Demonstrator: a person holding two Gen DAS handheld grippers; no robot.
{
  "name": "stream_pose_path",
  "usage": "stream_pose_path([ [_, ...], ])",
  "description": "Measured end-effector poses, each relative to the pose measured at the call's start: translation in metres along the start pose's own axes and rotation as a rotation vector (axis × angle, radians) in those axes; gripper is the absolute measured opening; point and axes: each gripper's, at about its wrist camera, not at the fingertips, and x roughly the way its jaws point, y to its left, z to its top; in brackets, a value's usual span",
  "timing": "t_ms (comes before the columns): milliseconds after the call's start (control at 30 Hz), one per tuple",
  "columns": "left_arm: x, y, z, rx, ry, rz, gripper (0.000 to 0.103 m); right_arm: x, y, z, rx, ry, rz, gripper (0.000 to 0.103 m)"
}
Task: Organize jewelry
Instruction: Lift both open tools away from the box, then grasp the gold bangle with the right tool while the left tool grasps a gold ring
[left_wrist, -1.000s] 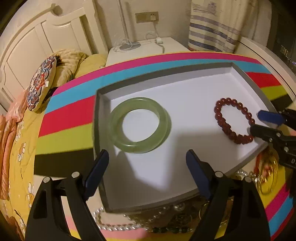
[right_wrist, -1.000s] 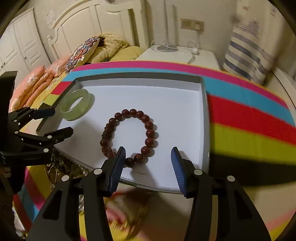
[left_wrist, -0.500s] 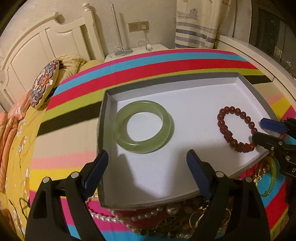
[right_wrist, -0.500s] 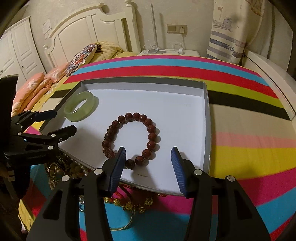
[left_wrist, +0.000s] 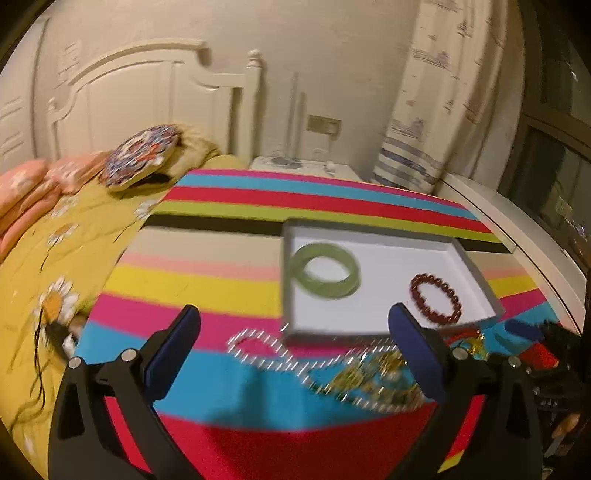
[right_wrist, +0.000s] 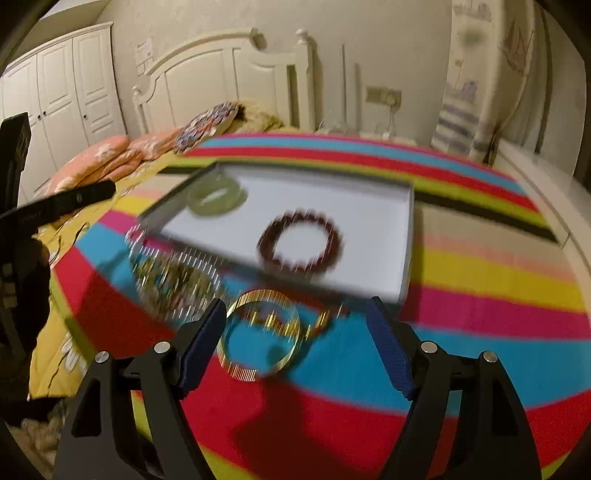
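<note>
Fingers spread wide on both grippers, nothing held. Left gripper (left_wrist: 293, 341) hangs above the striped cloth (left_wrist: 192, 288), near side of the tray (left_wrist: 286, 280); right gripper (right_wrist: 295, 332) hangs over the loose pile in front of the tray.

Tray holds two pieces: green bangle (left_wrist: 325, 270) far-left, red bead bracelet (left_wrist: 436, 298) right, well apart. Unsorted stuff lies on the cloth just beside the tray's near edge: pearl strand (left_wrist: 258, 345), gold tangle (left_wrist: 373, 380), and a gold bangle (right_wrist: 258, 334) sitting between the right fingers in the right view. Heavy motion blur, so details of the pile are unreadable.

Judgement: next pick is likely the gold bangle, right side. To do it well: come down with one finger inside the ring and one outside, pinch the rim only, not the chains next to it. Lift straight so nothing snags. Place it in the open middle of the tray, clear of both pieces. Risk: thin rim slipping, tangle dragging along.
</note>
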Motion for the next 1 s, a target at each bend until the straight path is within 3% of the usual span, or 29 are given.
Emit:
stream_pose_path([
  [233, -0.011, 0.018, -0.033, -0.07, 0.008, 0.022, 0.101, 0.011, 0.017, -0.008, -0.059, 0.073, -0.018, 0.079],
  [467, -0.017, -0.006, -0.048, 0.05, -0.004, 0.025, 0.101, 0.025, 0.026, -0.01, -0.102, 0.106, -0.058, 0.079],
  [600, -0.011, -0.009, -0.055, 0.067, 0.019, 0.031, 0.101, 0.03, 0.027, -0.007, -0.108, 0.099, -0.057, 0.079],
  [800, -0.014, -0.011, -0.059, 0.048, 0.033, -0.023, 0.101, 0.027, 0.022, -0.006, -0.092, 0.079, -0.041, 0.057],
  [1000, -0.016, -0.046, -0.058, 0.174, 0.027, -0.088, 0.101, 0.013, 0.011, -0.008, -0.065, 0.032, -0.04, 0.056],
])
